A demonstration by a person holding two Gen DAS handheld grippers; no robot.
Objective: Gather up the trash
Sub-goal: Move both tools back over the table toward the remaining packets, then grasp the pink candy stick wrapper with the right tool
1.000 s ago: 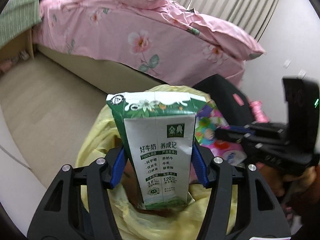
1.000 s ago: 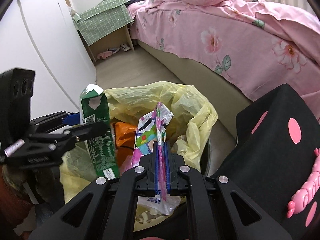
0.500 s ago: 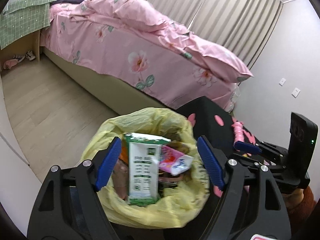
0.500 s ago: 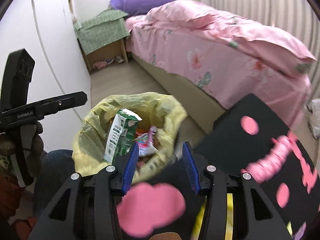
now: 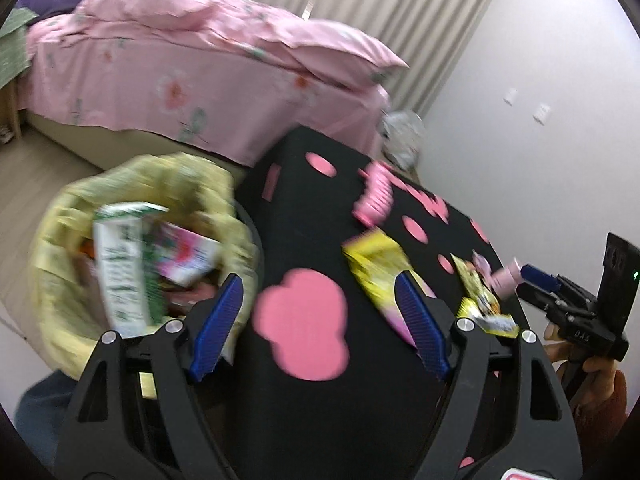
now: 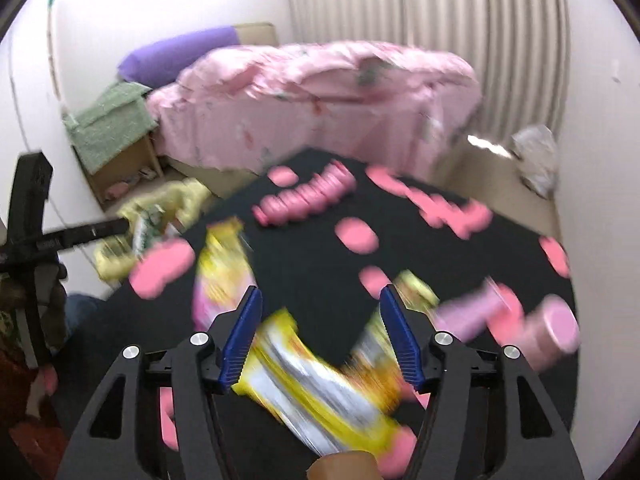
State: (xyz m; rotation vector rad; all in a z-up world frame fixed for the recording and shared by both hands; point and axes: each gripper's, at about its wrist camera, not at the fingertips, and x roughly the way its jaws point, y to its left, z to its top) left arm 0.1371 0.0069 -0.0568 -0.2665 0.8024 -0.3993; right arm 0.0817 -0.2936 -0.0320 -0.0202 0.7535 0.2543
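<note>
Over a black tabletop (image 5: 320,420) patterned with pink spots, both grippers are held with their jaws wide apart and nothing clamped between them. The right gripper (image 6: 320,336) has just been opening, and its blue pads (image 6: 242,340) flank a yellow snack wrapper (image 6: 320,392) lying flat on the table, which is touched by neither pad. A second yellow-and-pink wrapper (image 5: 376,268) is seen further along the table in the left wrist view, just ahead of the left gripper (image 5: 316,324), whose jaws have likewise opened further within the last second and now stand empty. A smaller yellow packet (image 5: 478,292) lies to its right, next to a pale pink bottle (image 6: 480,312) lying on its side (the bottle is too blurred for its label to be read). Beside the table's left edge a bin lined with a yellow bag (image 5: 60,272) is seen, and inside it a green-and-white milk carton (image 5: 120,272) stands tilted against a pink-and-white wrapper (image 5: 188,256). A pink ribbed object (image 6: 308,196) rests on the far part of the table. Behind everything, a bed with a pink floral duvet (image 5: 180,72) is backed by pleated curtains (image 5: 380,4).
</note>
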